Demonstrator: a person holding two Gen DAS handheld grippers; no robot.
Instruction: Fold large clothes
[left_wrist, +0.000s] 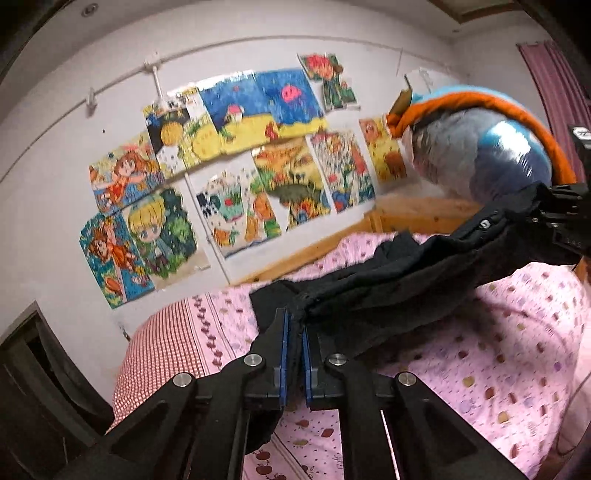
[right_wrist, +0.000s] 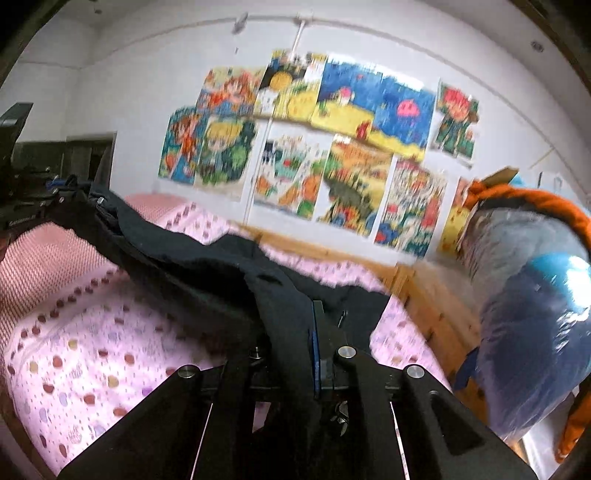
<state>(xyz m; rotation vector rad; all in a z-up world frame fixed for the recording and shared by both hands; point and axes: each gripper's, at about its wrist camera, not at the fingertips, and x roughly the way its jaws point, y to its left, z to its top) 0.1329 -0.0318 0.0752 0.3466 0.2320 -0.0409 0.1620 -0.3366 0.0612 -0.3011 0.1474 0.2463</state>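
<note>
A large black garment (left_wrist: 406, 273) hangs stretched between my two grippers above the bed. In the left wrist view my left gripper (left_wrist: 295, 325) is shut on one edge of it, with dark cloth pinched between the blue pads. The cloth runs up to the right, where my right gripper (left_wrist: 554, 218) holds the other end. In the right wrist view my right gripper (right_wrist: 310, 325) is shut on the black garment (right_wrist: 207, 273). Cloth drapes over and hides its left finger. My left gripper (right_wrist: 55, 195) shows at the far left edge, holding the other end.
Below lies a bed with a pink dotted sheet (left_wrist: 498, 350) and a red checked pillow (left_wrist: 162, 350). A wooden bed frame (right_wrist: 424, 288) runs along a white wall covered with drawings (left_wrist: 240, 155). A plastic-wrapped blue, grey and orange bundle (right_wrist: 535, 314) stands at the right.
</note>
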